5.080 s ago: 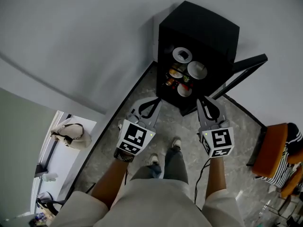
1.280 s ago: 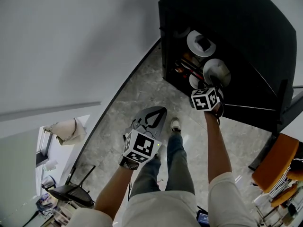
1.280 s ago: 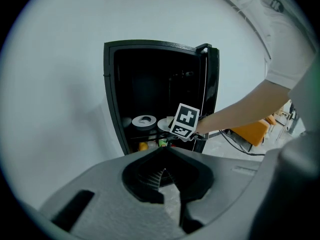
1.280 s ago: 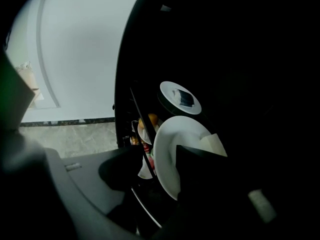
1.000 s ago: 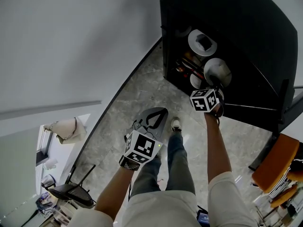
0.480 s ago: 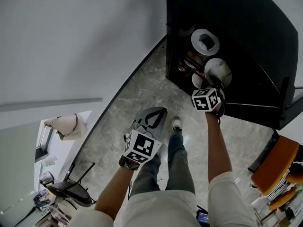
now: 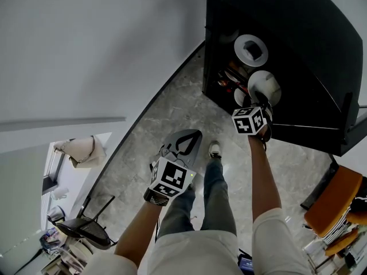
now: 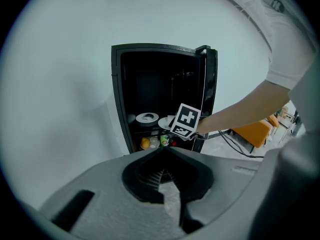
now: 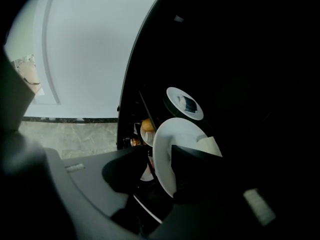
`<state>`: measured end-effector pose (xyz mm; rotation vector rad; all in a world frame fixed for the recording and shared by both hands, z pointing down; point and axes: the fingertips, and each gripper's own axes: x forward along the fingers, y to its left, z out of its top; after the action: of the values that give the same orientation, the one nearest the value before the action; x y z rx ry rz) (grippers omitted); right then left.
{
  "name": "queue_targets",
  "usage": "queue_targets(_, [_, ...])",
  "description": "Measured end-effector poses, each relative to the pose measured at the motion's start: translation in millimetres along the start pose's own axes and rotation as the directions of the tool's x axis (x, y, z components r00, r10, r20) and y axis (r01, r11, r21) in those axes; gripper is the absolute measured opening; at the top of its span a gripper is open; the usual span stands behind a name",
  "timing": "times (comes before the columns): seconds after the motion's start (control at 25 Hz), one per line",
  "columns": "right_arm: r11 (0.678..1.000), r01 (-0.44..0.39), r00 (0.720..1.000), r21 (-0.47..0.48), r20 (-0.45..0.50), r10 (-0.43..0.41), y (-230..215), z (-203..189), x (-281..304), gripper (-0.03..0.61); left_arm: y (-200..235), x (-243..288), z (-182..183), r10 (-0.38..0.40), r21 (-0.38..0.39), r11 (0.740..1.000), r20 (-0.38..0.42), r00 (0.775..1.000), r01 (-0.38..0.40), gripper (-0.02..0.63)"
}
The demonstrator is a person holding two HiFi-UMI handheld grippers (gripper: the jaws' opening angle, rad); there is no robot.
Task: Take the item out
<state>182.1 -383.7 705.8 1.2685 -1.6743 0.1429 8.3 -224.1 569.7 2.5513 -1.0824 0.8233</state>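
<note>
A black cabinet [image 7: 298, 39] stands open before the right tool [image 9: 159, 153], whose jaws, just eased wider, straddle without pinching the rim of the white plate [image 9: 164, 134] inside; the left tool [image 8: 162, 150], well back over the floor [image 7: 172, 107], is clenched empty.

An orange chair [image 7: 335, 193] stands at the lower right of the head view, on a grey marbled floor [image 7: 155, 130]. At the lower left is a black chair [image 7: 86, 231], with a beige bag [image 7: 80, 152] above it. A white wall [image 7: 86, 39] fills the upper left.
</note>
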Motion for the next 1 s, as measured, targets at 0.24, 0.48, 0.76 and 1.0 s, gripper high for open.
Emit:
queue_targets(0.24, [0.996,0.060,0.998,-0.061,0.005,-0.059,-1,-1,1,0.148,1,2,-4,-0.003,-0.004,1.000,-0.005,1.000,0.003,0.005])
queue_targets(0.48, [0.989,0.104,0.995,-0.101,0.019,-0.102,-5,0,0,0.105,0,3,-8,-0.006,-0.009,1.000,-0.010,1.000,0.006,0.005])
queue_targets(0.76, [0.982,0.115,0.993,-0.151,0.024,-0.112,-4,0,-6,0.086,4,0,-6,-0.003,-0.008,1.000,-0.002,1.000,0.003,0.005])
queue_targets(1.0, [0.976,0.136,0.991,-0.169,0.033,-0.132,-8,3,-14,0.067,7,-6,-6,0.003,-0.003,1.000,0.006,1.000,-0.003,0.005])
